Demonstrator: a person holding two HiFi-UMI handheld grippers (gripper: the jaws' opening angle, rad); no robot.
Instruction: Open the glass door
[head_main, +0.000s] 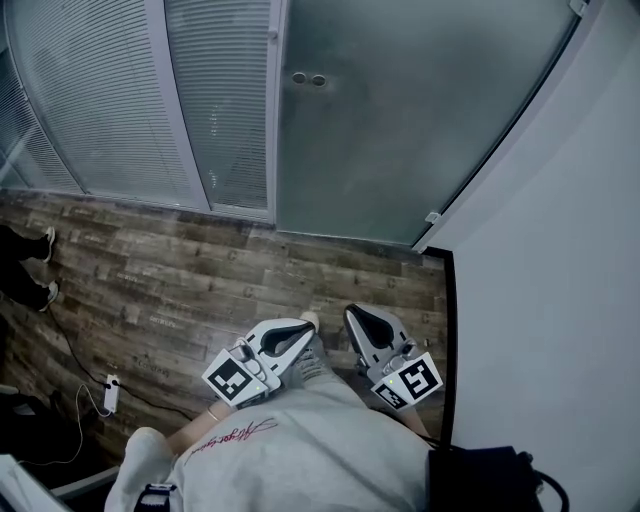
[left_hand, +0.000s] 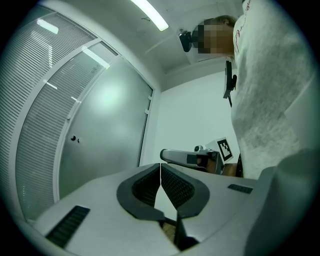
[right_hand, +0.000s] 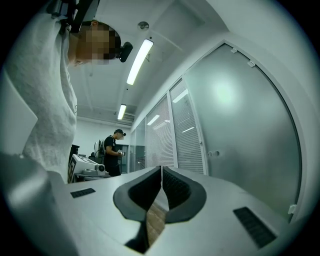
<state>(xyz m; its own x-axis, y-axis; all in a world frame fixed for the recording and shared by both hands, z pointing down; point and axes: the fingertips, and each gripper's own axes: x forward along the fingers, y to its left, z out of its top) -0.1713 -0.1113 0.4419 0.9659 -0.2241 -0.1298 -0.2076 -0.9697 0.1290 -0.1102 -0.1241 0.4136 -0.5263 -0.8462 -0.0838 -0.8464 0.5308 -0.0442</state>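
The frosted glass door stands closed ahead of me, with two small round fittings near its left edge. The same door shows at the left of the left gripper view and the door at the right of the right gripper view. My left gripper is held low near my body, its jaws shut with nothing between them. Beside it, my right gripper is also shut and empty. Both are well short of the door. The left gripper and right gripper show their tips touching.
Glass panels with blinds run left of the door. A white wall closes the right side. A cable and small adapter lie on the wooden floor at left, near a person's shoes. Another person stands far off.
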